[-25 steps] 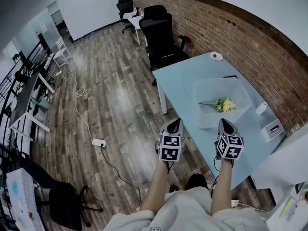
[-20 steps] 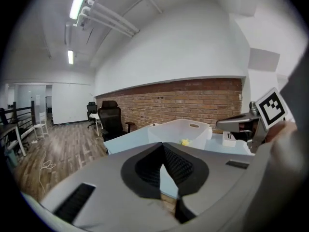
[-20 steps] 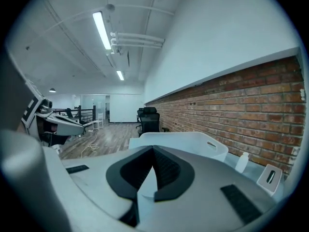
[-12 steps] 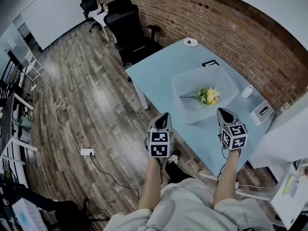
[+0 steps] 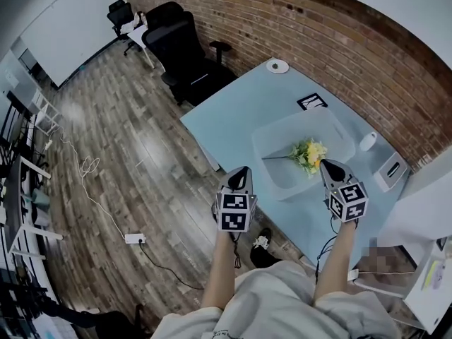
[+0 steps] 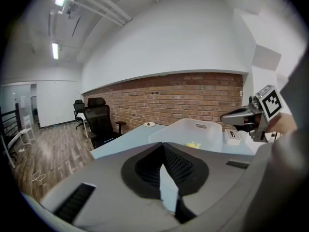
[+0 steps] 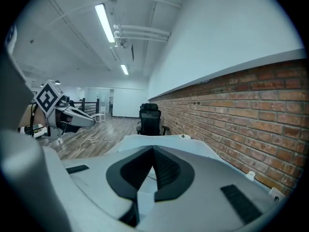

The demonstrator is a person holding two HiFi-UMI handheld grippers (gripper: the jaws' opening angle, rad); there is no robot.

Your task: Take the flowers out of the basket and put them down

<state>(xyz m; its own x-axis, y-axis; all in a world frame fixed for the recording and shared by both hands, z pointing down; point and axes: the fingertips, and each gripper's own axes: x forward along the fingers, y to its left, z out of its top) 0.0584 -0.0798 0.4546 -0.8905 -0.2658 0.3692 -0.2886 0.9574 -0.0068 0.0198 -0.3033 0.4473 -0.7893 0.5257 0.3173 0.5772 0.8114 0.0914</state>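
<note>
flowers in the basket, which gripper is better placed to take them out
Probably right. The right gripper is at the near corner of the basket, close beside the flowers; the left gripper is off the table edge, farther away.

- The room is bright, with even white light.
- Long lamps (image 7: 107,22) glow on the ceiling in the right gripper view. More of them shine at the top left of the left gripper view.
- The lamps are so bright that they look plain white.
- In the head view the floor (image 5: 141,143) has a pale shiny patch of glare.
- The table (image 5: 233,119) is lit evenly, and the shadows on it are soft and faint.
- All three pictures bend at the edges, so the wall (image 5: 339,55) looks curved.
- Both gripper views have black corners around a round picture.
- Close to the lens, the left gripper (image 6: 163,146) and the right gripper (image 7: 153,149) look soft and fuzzy. Far things look sharper.
</note>
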